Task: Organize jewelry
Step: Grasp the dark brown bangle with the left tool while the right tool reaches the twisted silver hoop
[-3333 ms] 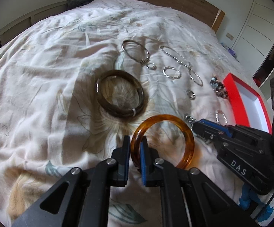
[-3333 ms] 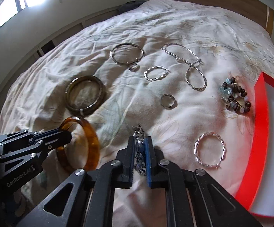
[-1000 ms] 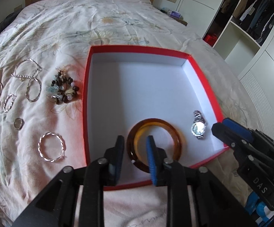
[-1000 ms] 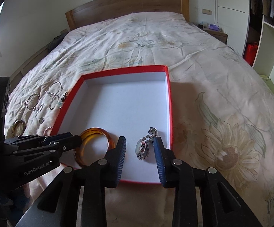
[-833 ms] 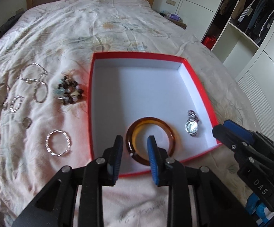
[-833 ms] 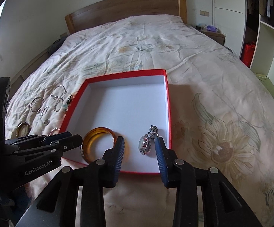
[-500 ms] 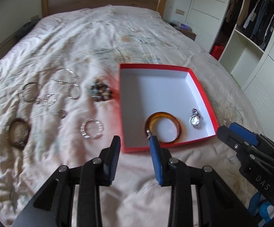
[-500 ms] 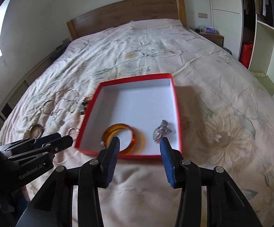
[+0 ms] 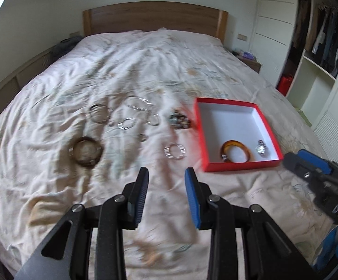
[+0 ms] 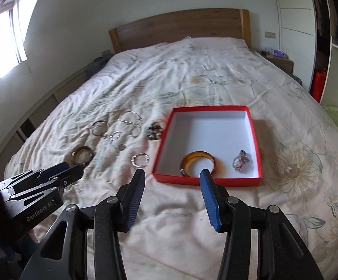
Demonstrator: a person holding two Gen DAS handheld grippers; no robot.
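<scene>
Red-walled box (image 10: 169,126) sits on the floral bedspread (image 10: 215,74), amber bangle (image 10: 202,162) and watch (image 10: 240,160) inside near its front edge, loose silver pieces to its left. Your left gripper (image 9: 166,178) hangs parted and empty over bare quilt; your right gripper (image 10: 172,179) is empty, jaws opening, just short of the box's front wall.
</scene>
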